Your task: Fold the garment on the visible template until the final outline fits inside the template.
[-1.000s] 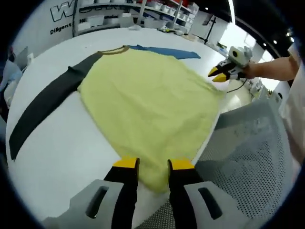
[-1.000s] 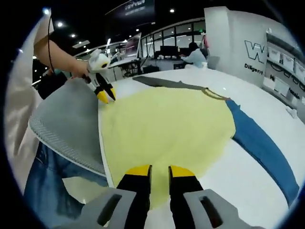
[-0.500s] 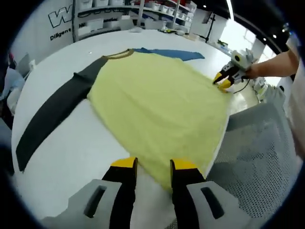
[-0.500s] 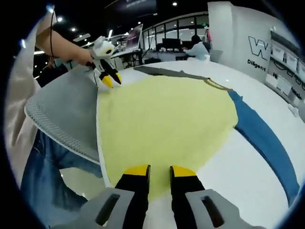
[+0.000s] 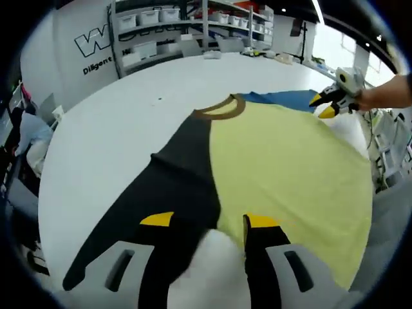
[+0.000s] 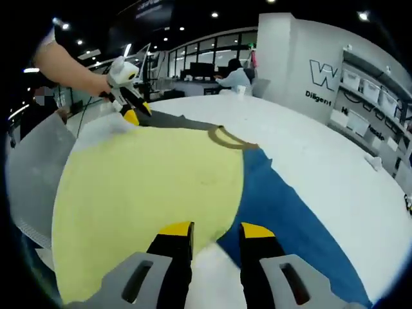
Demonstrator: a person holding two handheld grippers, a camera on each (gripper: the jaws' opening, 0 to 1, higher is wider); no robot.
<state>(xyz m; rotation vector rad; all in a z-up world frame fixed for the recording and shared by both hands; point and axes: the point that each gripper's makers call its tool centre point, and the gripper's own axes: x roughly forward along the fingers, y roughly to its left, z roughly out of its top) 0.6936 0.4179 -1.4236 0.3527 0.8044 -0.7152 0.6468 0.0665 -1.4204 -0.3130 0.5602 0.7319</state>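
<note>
Both grippers, left (image 5: 201, 222) and right (image 6: 217, 228), hover jaws parted, empty, above the yellow shirt (image 5: 283, 167) on the white table (image 5: 129, 122).

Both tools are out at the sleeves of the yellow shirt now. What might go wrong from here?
1. The yellow body lies spread near the table's near edge; a hard sleeve pull may drag the hem off.
2. The left tool sits open where the black sleeve meets the body, so it might pinch both layers.
3. The right tool straddles the blue sleeve and the body edge in the same way, risking a skewed fold.
</note>
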